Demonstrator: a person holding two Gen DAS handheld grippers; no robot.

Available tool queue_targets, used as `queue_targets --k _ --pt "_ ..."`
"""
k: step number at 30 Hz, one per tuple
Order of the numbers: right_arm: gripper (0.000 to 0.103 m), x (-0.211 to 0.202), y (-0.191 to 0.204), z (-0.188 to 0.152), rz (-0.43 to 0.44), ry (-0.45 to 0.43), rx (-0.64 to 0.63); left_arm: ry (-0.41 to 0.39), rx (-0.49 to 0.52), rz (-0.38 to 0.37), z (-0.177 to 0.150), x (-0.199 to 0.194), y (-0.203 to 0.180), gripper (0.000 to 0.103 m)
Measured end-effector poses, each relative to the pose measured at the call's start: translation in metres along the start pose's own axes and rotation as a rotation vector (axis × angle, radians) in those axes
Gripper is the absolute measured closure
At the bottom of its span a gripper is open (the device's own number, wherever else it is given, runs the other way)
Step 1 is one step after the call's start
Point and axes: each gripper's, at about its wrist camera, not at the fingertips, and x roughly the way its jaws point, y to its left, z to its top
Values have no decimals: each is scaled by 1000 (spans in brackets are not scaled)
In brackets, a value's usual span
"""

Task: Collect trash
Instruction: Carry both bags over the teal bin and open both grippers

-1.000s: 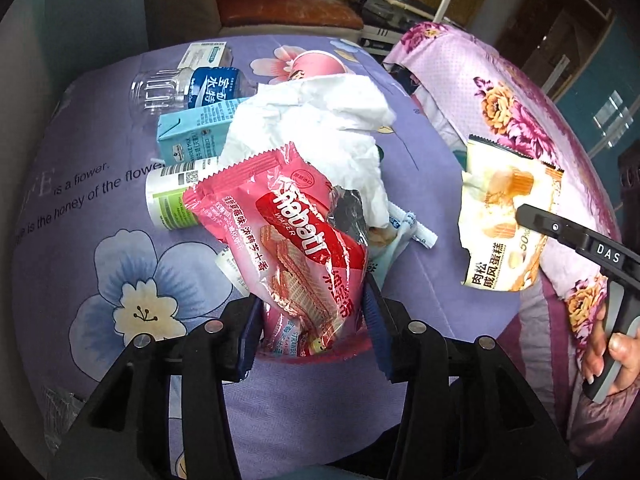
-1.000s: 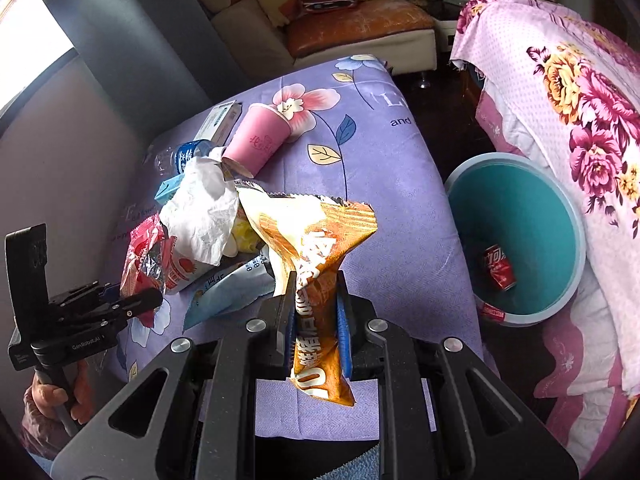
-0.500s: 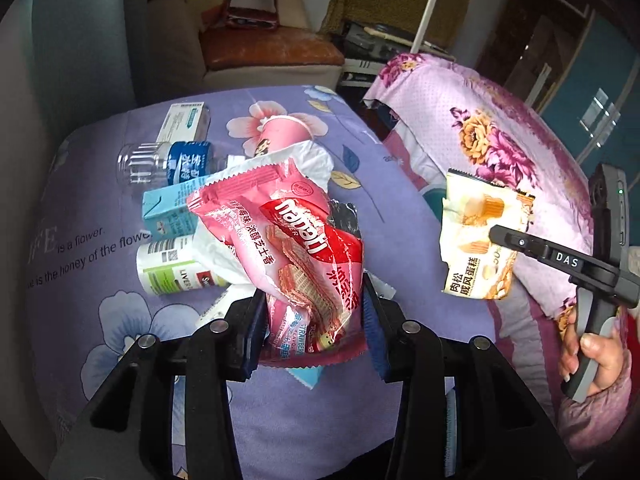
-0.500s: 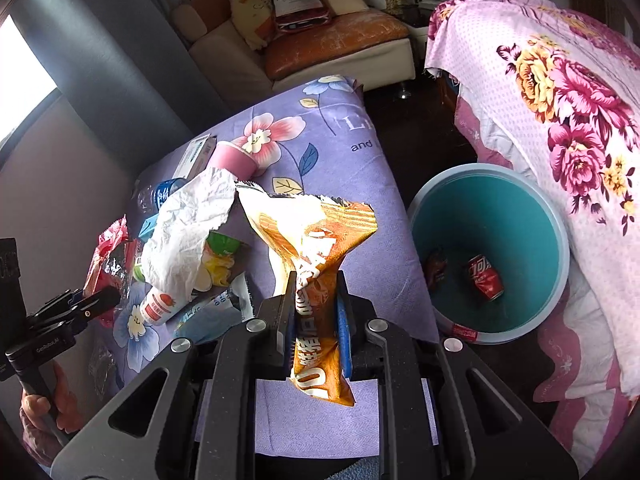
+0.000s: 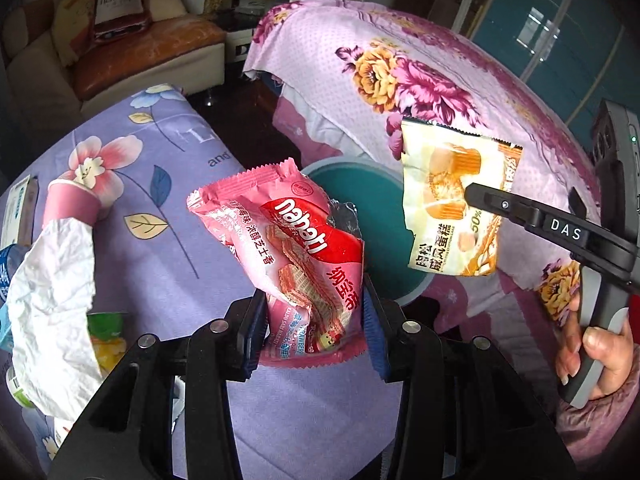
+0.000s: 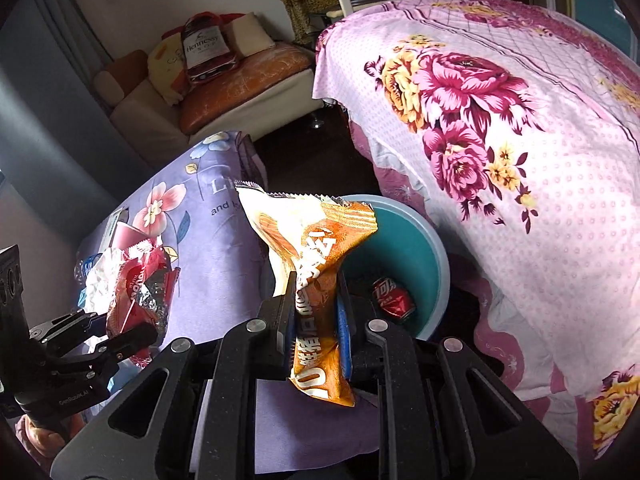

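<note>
My left gripper (image 5: 314,320) is shut on a pink Nabati wafer wrapper (image 5: 296,248) and holds it in the air over the table's right edge, in front of the teal bin (image 5: 360,184). My right gripper (image 6: 316,312) is shut on an orange and cream cake wrapper (image 6: 316,248), held above the near rim of the teal bin (image 6: 404,240). A red can (image 6: 394,298) lies inside the bin. In the left wrist view the right gripper (image 5: 476,200) and its cake wrapper (image 5: 452,208) hang above the bin's right side.
More trash lies on the purple flowered tablecloth (image 5: 168,184): a crumpled white tissue (image 5: 52,292), a pink paper cup (image 5: 68,204), a yellow and green cup (image 5: 106,336). A pink flowered cover (image 6: 500,128) rises right of the bin. A sofa (image 6: 224,76) stands behind.
Both grippers have swung right with their wrappers, away from the trash pile and toward the teal bin, which now shows behind both wrappers.
</note>
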Motion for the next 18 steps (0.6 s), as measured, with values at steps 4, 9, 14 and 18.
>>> queue_targets --k 4,9,14,18 --pt "87 12 -22 3 -10 15 34 50 32 -7 14 34 -19 60" --pt "87 25 -42 6 -20 35 67 77 42 -6 27 58 -29 50" --pt "87 37 -52 8 -26 55 76 69 28 11 28 64 -28 22" --pt "87 43 -53 9 -25 65 81 74 12 17 28 64 -21 19"
